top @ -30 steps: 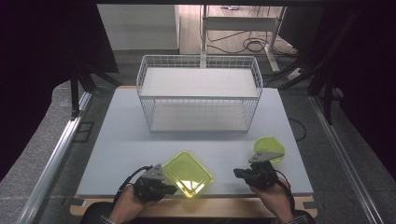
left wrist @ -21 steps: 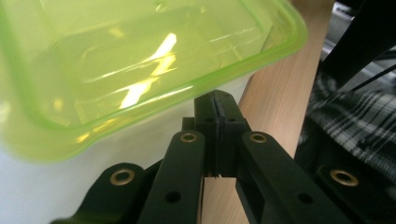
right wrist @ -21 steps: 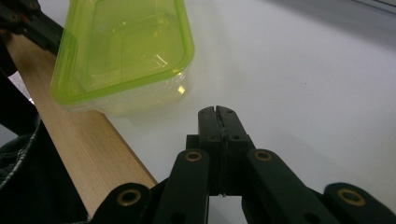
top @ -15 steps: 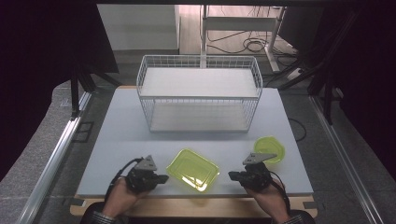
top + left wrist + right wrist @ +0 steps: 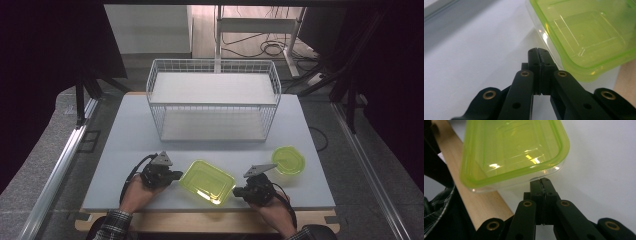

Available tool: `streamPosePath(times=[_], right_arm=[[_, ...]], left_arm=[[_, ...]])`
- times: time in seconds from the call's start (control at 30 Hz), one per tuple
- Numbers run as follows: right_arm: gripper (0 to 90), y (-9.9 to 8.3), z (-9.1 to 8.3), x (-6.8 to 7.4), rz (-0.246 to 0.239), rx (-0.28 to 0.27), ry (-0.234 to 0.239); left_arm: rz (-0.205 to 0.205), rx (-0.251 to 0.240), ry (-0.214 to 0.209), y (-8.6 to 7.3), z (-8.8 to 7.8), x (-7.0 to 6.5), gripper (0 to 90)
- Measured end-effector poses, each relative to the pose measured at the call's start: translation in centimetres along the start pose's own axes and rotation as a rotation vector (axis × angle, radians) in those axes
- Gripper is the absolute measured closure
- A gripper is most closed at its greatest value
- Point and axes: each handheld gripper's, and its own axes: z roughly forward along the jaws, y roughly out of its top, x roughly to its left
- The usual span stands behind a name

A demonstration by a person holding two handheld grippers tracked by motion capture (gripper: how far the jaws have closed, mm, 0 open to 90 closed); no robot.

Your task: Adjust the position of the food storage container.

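A yellow-green rectangular container [image 5: 207, 181] lies open side up near the table's front edge, between my two grippers. My left gripper [image 5: 178, 175] is at its left side, jaws shut and empty. In the left gripper view the closed tips [image 5: 538, 50] sit right beside the container's wall [image 5: 586, 32]. My right gripper [image 5: 236, 191] is at the container's right side, also shut on nothing. In the right gripper view its tips [image 5: 541, 180] meet the container's rim [image 5: 511, 150]; I cannot tell whether they touch.
A small round yellow-green container [image 5: 288, 159] sits on the table right of my right hand. A white wire rack [image 5: 212, 100] with a shelf stands at the back middle. The table's wooden front edge [image 5: 481, 205] runs just behind the rectangular container.
The rectangular container has turned from a diamond pose to lying more level. My left gripper has moved away from the person, along its left side. My right gripper has moved left up to it.
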Motion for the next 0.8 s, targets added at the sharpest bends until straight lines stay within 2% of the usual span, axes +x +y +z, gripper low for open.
streamPosePath(times=[0.1, 0.17, 0.2, 0.33, 0.5, 0.8], right_arm=[[89.2, 0.2, 0.0, -0.7, 0.024, -0.002, -0.006], [89.2, 0.5, -0.1, -1.8, 0.044, -0.015, -0.016], [89.2, 0.5, -0.1, -1.8, 0.044, -0.015, -0.016], [89.1, 0.9, -0.2, -3.2, 0.072, -0.031, -0.026], [89.1, 1.7, 0.0, -4.5, 0.082, -0.049, -0.043], [89.1, 3.5, 1.0, -5.6, 0.075, -0.052, -0.068]], left_arm=[[-0.004, -0.001, -0.013, -0.1, -0.1, -0.4, 89.8], [-0.013, 0.0, -0.025, -0.2, 0.0, -0.7, 89.8], [-0.008, 0.005, -0.033, -0.2, 0.0, -0.8, 89.8], [-0.003, 0.0, -0.056, -0.2, 0.1, -1.6, 89.7], [0.009, 0.001, -0.071, -0.3, 0.0, -2.3, 89.5], [0.028, 0.015, -0.09, -0.3, 0.0, -3.3, 88.9]])
